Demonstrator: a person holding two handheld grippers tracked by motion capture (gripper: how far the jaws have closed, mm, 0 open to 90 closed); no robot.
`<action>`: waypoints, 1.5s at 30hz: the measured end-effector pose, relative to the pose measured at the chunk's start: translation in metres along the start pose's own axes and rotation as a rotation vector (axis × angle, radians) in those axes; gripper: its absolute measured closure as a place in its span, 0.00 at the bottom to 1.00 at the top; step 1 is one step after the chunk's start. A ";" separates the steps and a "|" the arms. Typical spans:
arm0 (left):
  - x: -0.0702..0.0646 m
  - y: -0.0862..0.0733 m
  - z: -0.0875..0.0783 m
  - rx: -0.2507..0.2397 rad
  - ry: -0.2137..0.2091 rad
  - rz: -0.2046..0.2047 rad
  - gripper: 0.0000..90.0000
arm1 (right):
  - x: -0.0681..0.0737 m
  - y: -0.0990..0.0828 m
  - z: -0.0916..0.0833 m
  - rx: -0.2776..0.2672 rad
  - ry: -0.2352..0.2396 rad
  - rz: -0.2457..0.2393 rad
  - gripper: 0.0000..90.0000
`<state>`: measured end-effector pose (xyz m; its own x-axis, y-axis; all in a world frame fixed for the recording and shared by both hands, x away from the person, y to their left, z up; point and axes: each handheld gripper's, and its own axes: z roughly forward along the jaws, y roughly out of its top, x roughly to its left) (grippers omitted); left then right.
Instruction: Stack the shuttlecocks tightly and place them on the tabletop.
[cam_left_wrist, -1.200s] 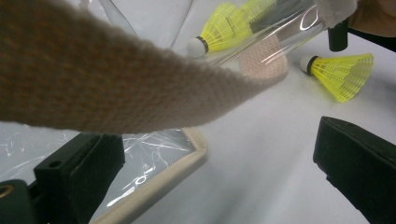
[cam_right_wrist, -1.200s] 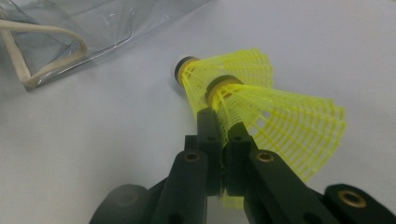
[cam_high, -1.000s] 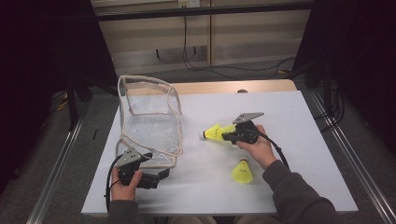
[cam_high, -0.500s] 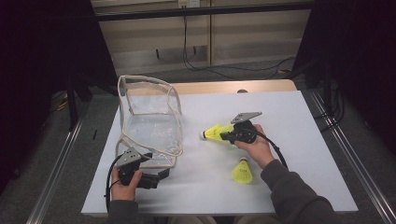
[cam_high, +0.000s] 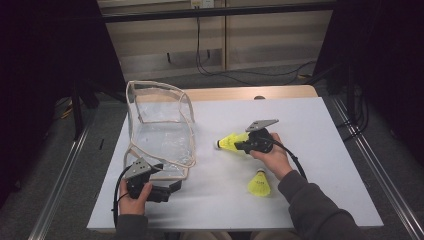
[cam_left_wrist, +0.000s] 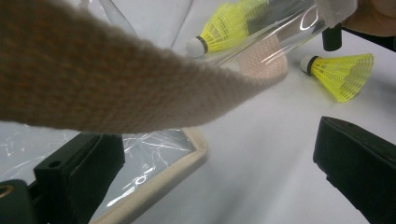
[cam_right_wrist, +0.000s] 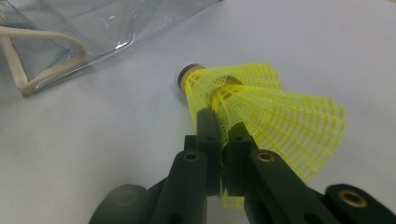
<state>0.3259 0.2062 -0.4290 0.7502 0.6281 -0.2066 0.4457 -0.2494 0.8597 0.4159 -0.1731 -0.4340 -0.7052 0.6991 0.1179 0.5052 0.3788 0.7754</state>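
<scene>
Shuttlecock (cam_high: 231, 142), yellow, clamped by its skirt in the right gripper (cam_high: 248, 145), fingers clenched on the mesh, held near mid-surface, cork toward the bag. Clear plastic bag (cam_high: 159, 127) with beige trim stands toward the left edge, mouth open; contents cannot be told. Left gripper (cam_high: 172, 187) by the near-left corner, fingers spread wide, one at the bag's rim. Shuttlecocks: two; second one (cam_high: 259, 184) lies loose toward the near edge. Surface (cam_high: 310, 130) white; room dark, cables behind.
</scene>
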 end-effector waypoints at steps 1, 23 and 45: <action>0.000 0.000 0.000 0.000 0.000 0.000 0.02 | 0.000 0.000 0.000 -0.001 0.001 -0.001 0.98; -0.002 0.000 0.000 -0.007 0.000 0.002 0.02 | 0.000 0.001 0.001 0.009 0.002 -0.003 0.98; -0.001 0.000 0.000 -0.006 -0.001 0.002 0.02 | 0.001 0.000 0.005 0.017 0.008 0.005 0.93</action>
<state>0.3249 0.2053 -0.4286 0.7517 0.6267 -0.2053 0.4409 -0.2460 0.8632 0.4175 -0.1688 -0.4371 -0.7065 0.6962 0.1270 0.5172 0.3855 0.7641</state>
